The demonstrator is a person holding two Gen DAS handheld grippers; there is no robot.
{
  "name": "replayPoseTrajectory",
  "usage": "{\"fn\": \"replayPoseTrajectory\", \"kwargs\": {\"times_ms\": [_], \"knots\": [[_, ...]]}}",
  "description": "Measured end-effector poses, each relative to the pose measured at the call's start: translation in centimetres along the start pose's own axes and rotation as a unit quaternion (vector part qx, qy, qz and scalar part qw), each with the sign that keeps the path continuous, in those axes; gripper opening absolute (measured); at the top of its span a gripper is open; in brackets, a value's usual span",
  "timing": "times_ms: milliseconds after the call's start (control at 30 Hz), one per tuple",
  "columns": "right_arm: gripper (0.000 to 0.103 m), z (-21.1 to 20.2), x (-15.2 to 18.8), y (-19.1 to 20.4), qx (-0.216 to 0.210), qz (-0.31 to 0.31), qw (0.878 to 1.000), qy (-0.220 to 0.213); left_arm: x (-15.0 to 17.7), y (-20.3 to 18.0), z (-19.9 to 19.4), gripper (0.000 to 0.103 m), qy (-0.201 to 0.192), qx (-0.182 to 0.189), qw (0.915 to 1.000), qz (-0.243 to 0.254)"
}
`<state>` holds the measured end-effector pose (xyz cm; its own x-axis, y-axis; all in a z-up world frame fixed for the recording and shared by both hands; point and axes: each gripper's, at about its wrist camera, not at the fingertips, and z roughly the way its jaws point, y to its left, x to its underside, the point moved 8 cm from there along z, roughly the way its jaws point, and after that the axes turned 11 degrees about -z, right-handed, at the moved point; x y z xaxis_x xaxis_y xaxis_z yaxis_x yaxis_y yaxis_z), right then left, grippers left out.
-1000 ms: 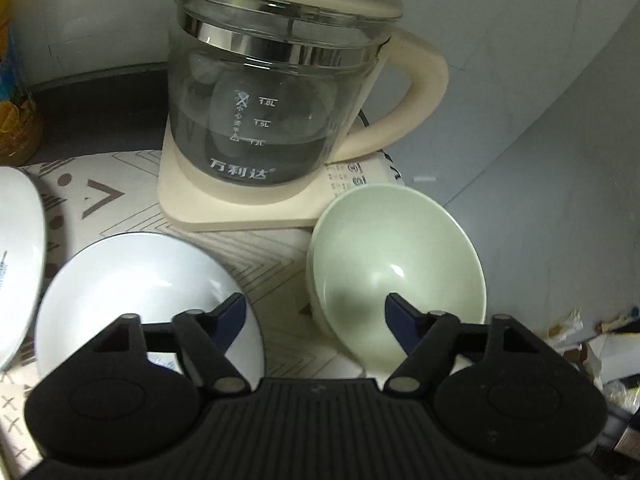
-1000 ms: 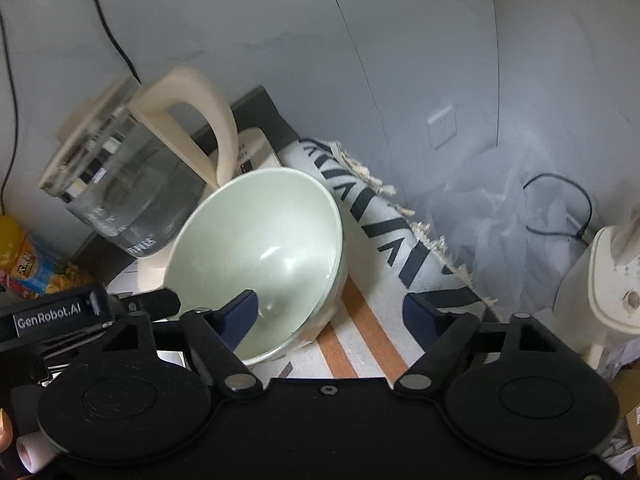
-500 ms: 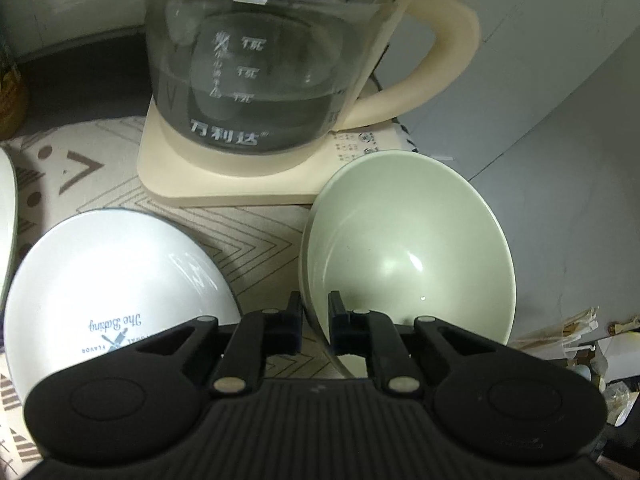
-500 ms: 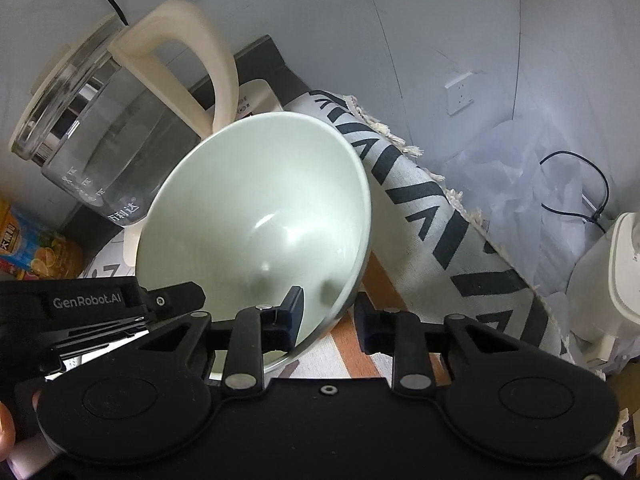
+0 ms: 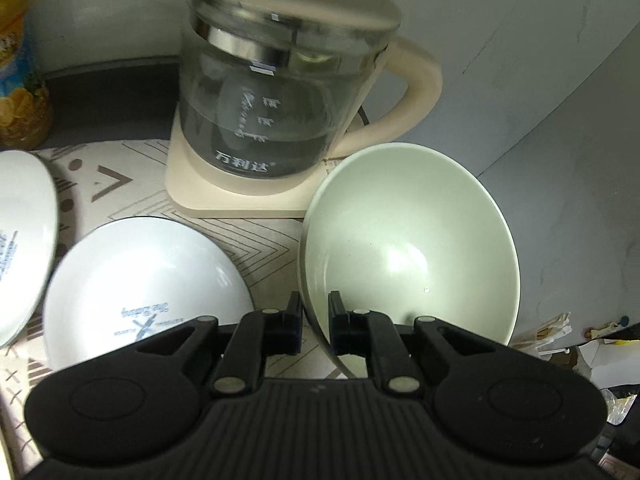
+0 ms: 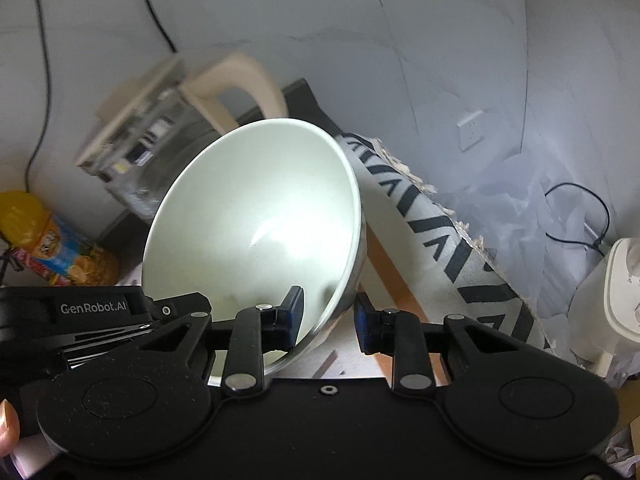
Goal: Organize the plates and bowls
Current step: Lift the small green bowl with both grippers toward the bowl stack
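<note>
A pale green bowl (image 5: 408,248) stands in front of the glass kettle, tipped on its side. My left gripper (image 5: 314,320) is shut on the bowl's near left rim. In the right wrist view the same green bowl (image 6: 256,224) leans up off the mat, and my right gripper (image 6: 328,318) is shut on its lower right rim. The left gripper's black body (image 6: 96,308) shows at the bowl's left side. A white plate with blue print (image 5: 140,280) lies on the mat left of the bowl. Another white plate (image 5: 20,240) is cut off by the left edge.
A glass kettle (image 5: 280,100) on a cream base stands close behind the bowl, against the wall. An orange snack canister (image 5: 20,80) is at the far left. The patterned mat (image 6: 440,232) hangs over the table's right edge, beyond which are crumpled plastic, a cable and a white appliance (image 6: 612,300).
Both grippers went from open to shut on the green bowl's rim. Since then the bowl has tipped further up and both cameras have pulled back from the kettle.
</note>
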<state>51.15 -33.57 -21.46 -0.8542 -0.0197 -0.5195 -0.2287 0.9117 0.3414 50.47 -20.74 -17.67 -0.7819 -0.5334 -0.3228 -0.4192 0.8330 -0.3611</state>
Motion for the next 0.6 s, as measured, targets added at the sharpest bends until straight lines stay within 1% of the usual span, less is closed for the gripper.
{"fn": "replayPoseTrajectory", "kwargs": {"times_ms": [133,333,467,600], "knots": [[0.027,-1.4,0.0,1.1,-0.003,-0.008,1.0,-0.01,-0.1,0.5,-1.7,0.011,-0.004,0.009,0.9999,-0.003],[0.027,-3.8,0.3,2.4,-0.003,-0.012,1.0,-0.027,-0.3,0.7,-3.7,0.011,-0.015,0.03,0.9994,0.006],[0.027,-5.3,0.9,3.5,0.003,-0.012,0.999,-0.036,0.3,1.2,-5.1,0.011,-0.017,0.036,0.9991,0.018],[0.027,-6.7,1.9,4.5,0.009,0.002,0.999,-0.046,1.1,2.0,-7.0,0.011,-0.014,0.042,0.9987,0.026]]}}
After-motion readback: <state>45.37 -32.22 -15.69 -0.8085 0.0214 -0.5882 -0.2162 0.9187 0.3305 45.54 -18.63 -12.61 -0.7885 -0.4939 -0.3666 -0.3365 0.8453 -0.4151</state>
